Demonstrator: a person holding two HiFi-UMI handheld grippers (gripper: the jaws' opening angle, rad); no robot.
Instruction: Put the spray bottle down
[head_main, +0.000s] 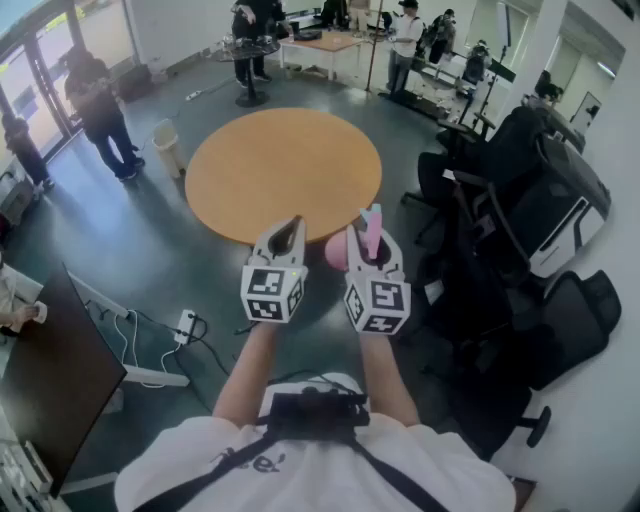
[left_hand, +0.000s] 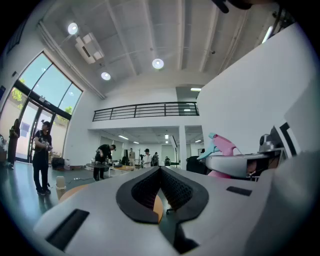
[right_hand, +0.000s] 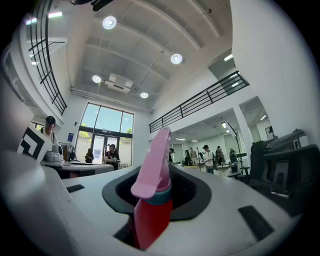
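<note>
The light brown round wooden table (head_main: 283, 170) is bare, so the setting-down has not happened yet. This looks like the carrying step.

The right tool (head_main: 371, 245) is clamped on the pink plastic spray bottle with a teal collar and a red body (right_hand: 151, 172). Its jaws press the body below the collar, and the trigger head stands up above them. The bottle is upright and held in the air at the table's near edge, towards its right end. It is on the person's side and not clearly over the tabletop. How high it hangs above the table's level I cannot tell.

The left tool (left_hand: 160, 172) hangs at the same near edge, closer to the table's middle. Its jaws are closed tip to tip with nothing between them.

The next move, as I judge it, calls for carrying the bottle forward until its base is well over the table. It should then be lowered upright until the base bears on the wood, and only then should the right tool's jaws part. Releasing at the rim, or with the bottle tilted, could tip it off the table.
</note>
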